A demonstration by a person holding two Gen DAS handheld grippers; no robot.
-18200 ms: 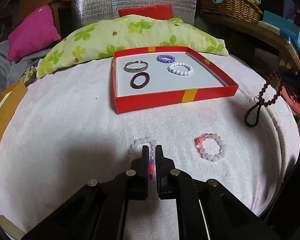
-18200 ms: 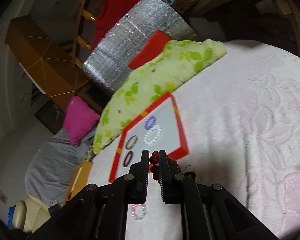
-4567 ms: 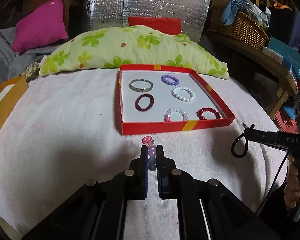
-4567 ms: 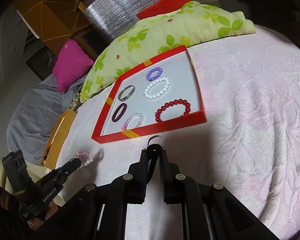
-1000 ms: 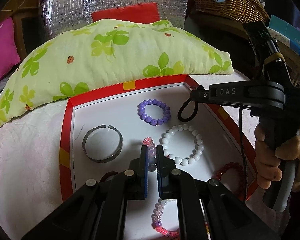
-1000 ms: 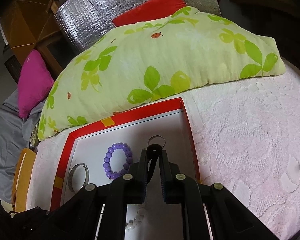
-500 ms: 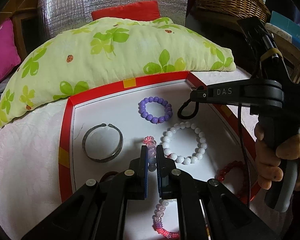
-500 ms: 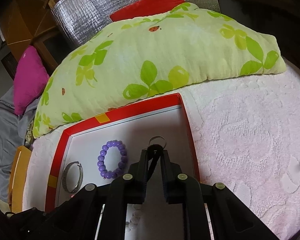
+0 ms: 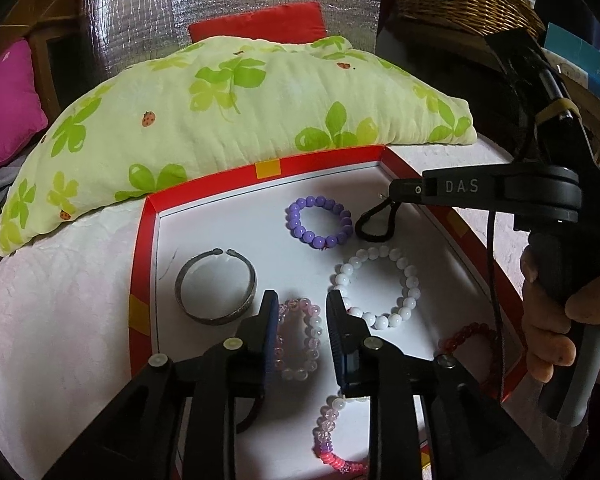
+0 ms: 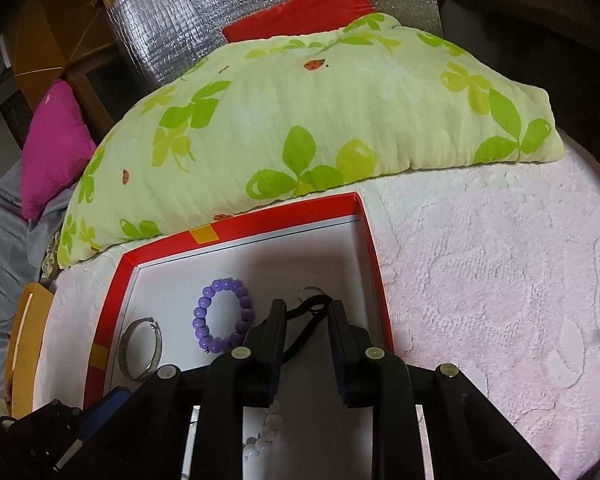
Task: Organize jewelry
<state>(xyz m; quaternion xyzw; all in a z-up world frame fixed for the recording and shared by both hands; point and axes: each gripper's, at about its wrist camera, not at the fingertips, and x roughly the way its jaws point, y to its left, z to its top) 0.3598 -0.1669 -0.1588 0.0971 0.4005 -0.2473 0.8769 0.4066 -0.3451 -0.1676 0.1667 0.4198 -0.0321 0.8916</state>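
Left claw (image 9: pixel 300 304) has just been opening: jaws apart, pale pink glass-bead bracelet (image 9: pixel 298 338) lies loose between them on the white floor of the red cardboard tray (image 9: pixel 220 176). Right claw (image 10: pixel 306 312) also opening, black cord loop (image 10: pixel 306 320) slack between jaws over the tray's far right corner. Both drops look done; only retraction left.

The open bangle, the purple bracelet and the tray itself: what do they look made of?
The open bangle looks like metal, dull grey and tarnished: a rigid band with a gap between its ends. The purple bracelet is round glossy beads, glass or plastic; the highlights cannot settle which. The tray seems to be cardboard: thin folded red walls, matte white floor.
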